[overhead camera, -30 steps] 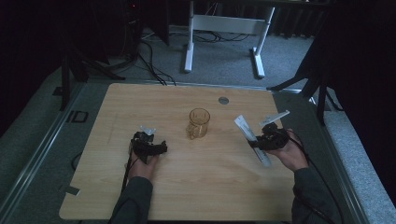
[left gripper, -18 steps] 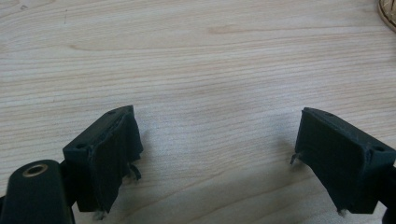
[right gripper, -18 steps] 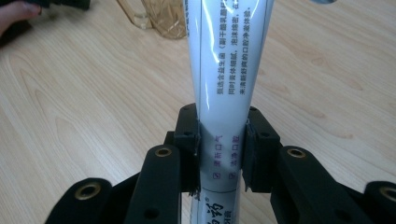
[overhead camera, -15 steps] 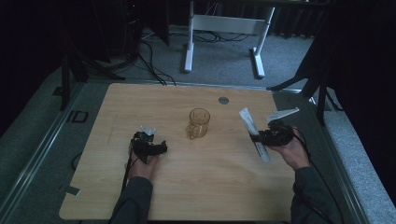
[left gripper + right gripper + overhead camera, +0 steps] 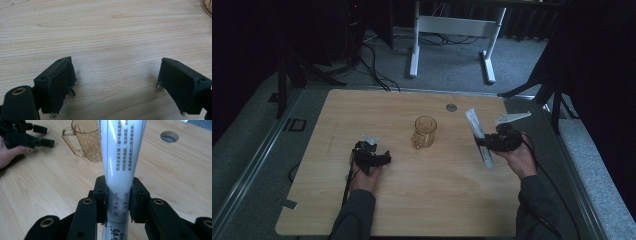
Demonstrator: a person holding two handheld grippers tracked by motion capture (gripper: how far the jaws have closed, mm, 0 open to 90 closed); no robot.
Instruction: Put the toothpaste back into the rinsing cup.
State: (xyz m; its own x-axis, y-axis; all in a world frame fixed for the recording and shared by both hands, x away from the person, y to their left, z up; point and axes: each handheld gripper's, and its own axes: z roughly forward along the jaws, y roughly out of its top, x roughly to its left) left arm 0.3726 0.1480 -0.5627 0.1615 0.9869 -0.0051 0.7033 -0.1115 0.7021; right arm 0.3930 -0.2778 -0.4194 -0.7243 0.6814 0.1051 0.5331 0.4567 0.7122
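Pale wood carried the scene: toward the desk [image 5: 332, 115]'s left edge the left hand-held gripper [image 5: 371, 156] rested with jaws wide apart on nothing, the amber glass mug [image 5: 424, 132] stood near the middle, and by the right edge the right hand-held gripper [image 5: 117, 195] was clamped across a white toothpaste tube [image 5: 120, 157], raised and tilted toward the mug. The slick, tapered tube looked liable to slide or swing in that narrow pinch, or clip the mug's rim.

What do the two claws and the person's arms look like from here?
Both claws, the left claw and the right claw, are black plastic with two flat, padded jaws and brass-ringed screw holes. A black cable trails from each. The right one carries a grey three-cornered plate. The person wears dark grey long sleeves.
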